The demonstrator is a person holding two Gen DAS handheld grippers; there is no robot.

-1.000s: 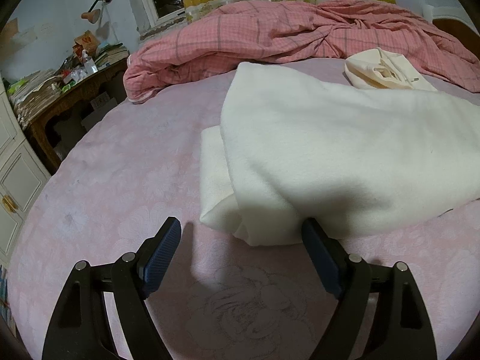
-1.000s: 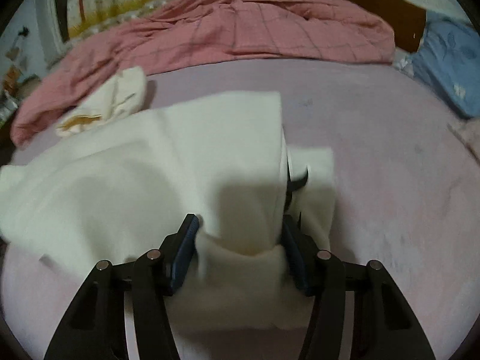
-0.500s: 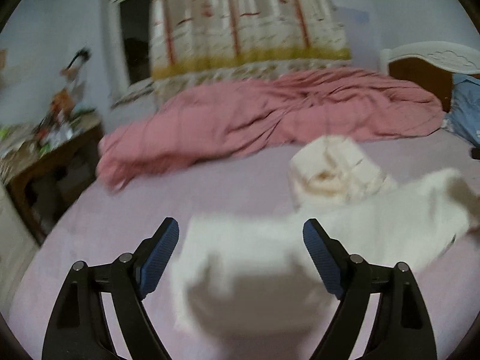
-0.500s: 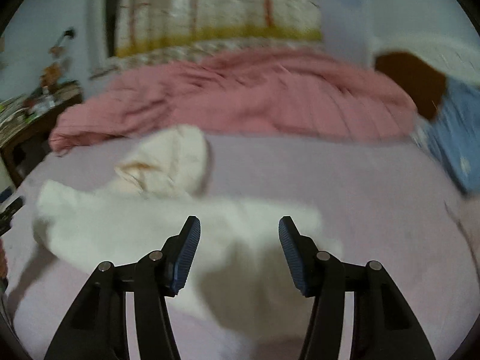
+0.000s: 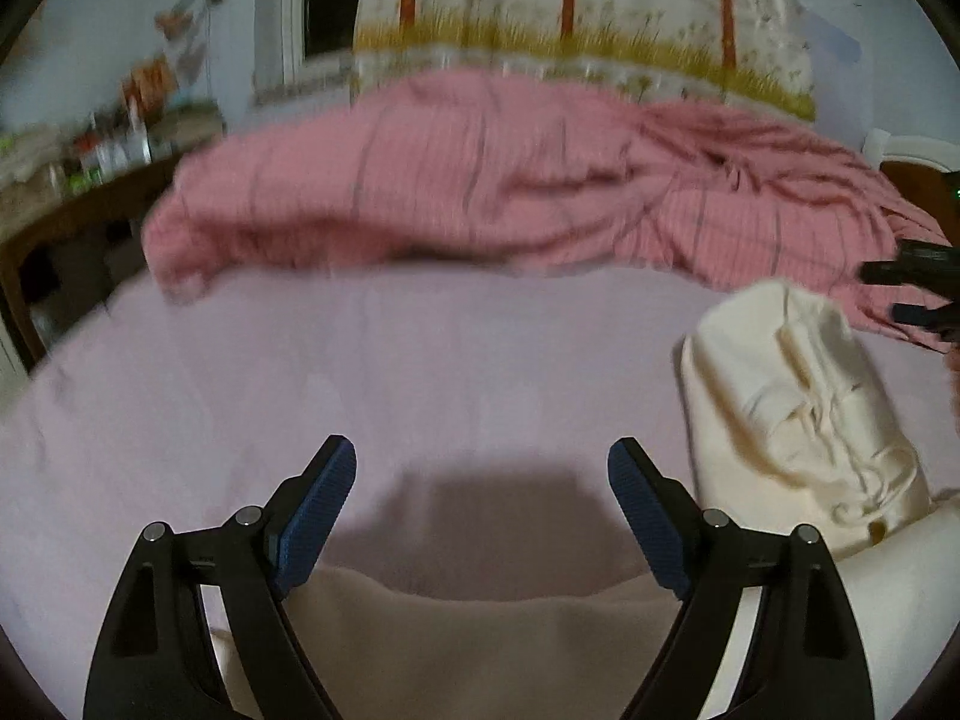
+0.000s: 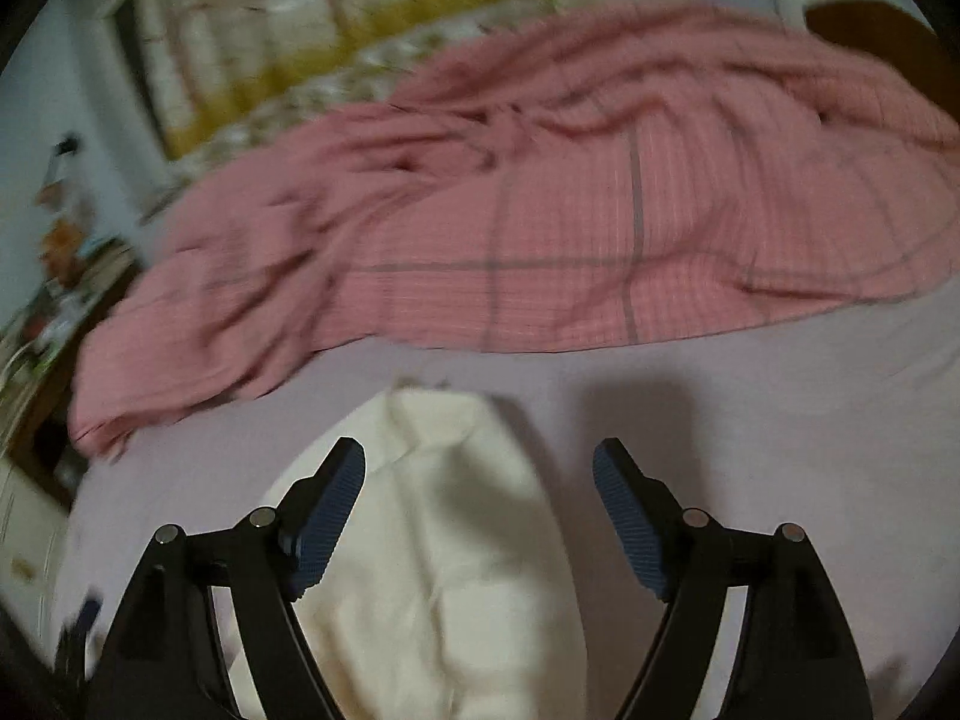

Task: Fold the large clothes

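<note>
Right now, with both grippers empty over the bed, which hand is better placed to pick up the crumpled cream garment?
Right. The right gripper is open with the crumpled cream garment directly beneath its fingers. From the left gripper, also open, that garment lies off to the side.

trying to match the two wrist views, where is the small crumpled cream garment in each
Left wrist: crumpled cream garment at the right edge, beyond the right finger.
Right wrist: same garment bottom centre, under the open fingers.
Shared landmark: pink checked quilt behind it.
</note>
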